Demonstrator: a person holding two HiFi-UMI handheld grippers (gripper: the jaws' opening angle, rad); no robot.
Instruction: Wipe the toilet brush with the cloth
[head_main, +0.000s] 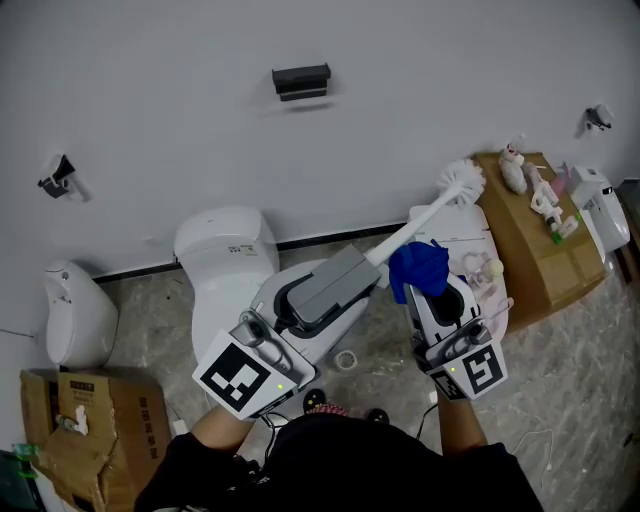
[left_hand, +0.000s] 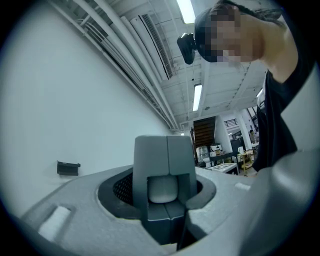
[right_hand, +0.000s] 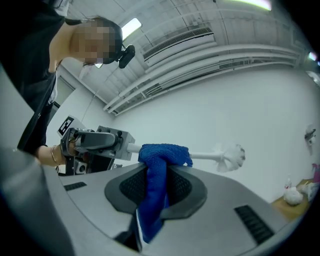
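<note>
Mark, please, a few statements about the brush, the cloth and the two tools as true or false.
1. The left tool grips the brush by its handle. True.
2. The cloth is red. False: it is blue.
3. The right tool is empty. False: its jaws are shut on the cloth.
4. The cloth lies against the brush's handle. True.
5. The bristle end of the brush sits inside the left tool. False: the bristle end is at the far end, away from both tools.
</note>
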